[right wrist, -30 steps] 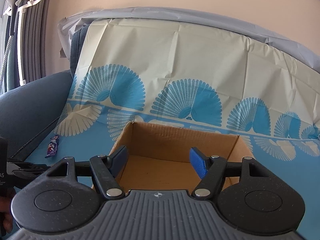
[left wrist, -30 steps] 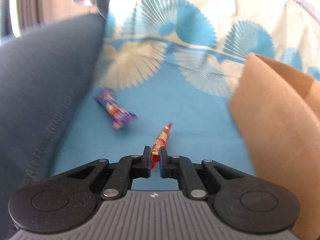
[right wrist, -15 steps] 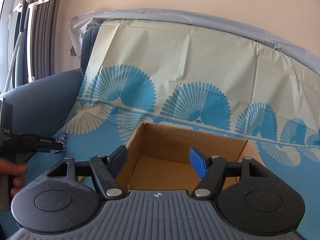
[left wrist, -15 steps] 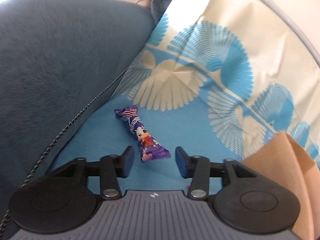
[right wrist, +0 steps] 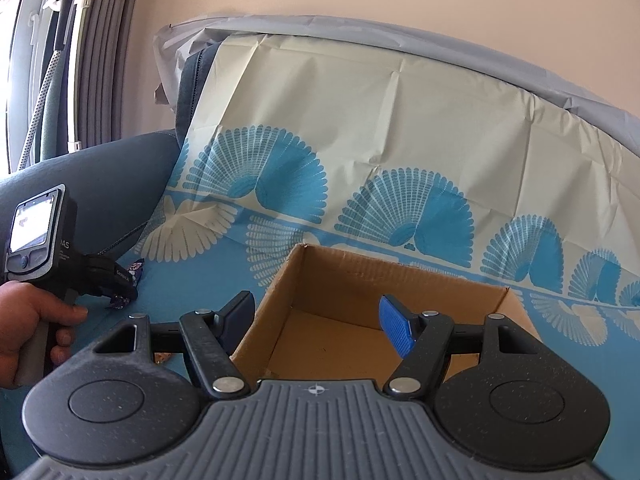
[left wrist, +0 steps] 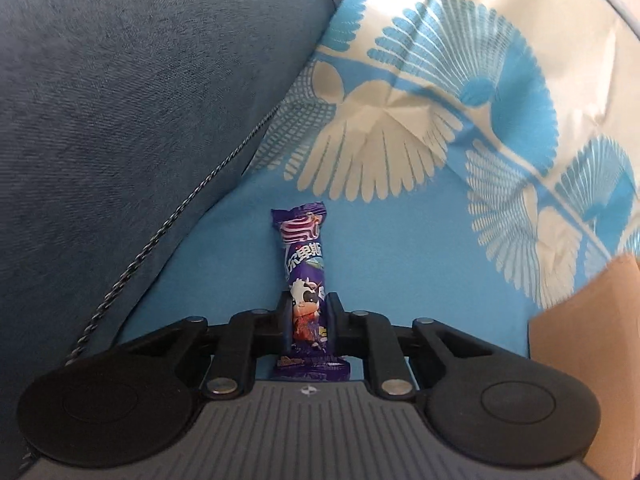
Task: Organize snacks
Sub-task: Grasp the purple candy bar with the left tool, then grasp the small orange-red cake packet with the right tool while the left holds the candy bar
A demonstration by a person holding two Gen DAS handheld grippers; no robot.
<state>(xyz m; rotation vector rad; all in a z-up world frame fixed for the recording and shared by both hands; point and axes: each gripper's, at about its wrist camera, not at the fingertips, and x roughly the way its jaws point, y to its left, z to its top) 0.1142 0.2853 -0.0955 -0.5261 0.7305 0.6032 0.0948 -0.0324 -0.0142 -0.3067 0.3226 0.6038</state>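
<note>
A purple candy wrapper [left wrist: 305,264] with a cartoon cow lies lengthwise on the blue patterned cloth [left wrist: 400,248]. My left gripper [left wrist: 307,312] is shut on its near half, both fingers against its sides. In the right wrist view the left gripper [right wrist: 116,280] is low on the cloth at the left, with the purple candy [right wrist: 135,269] sticking out of it. My right gripper [right wrist: 318,316] is open and empty, held above the near edge of an open cardboard box [right wrist: 384,280]. The box floor that shows is bare.
A dark blue sofa armrest [left wrist: 120,100] rises close on the left of the candy. The box's corner [left wrist: 592,340] stands at the right in the left wrist view. The cloth runs up the sofa back [right wrist: 400,120]. A small snack piece [right wrist: 163,357] lies by the box's left side.
My left gripper let go of the red-orange candy, swung left with its jaws open over the purple candy, and has now shut on it. My right gripper stayed open above the box.
</note>
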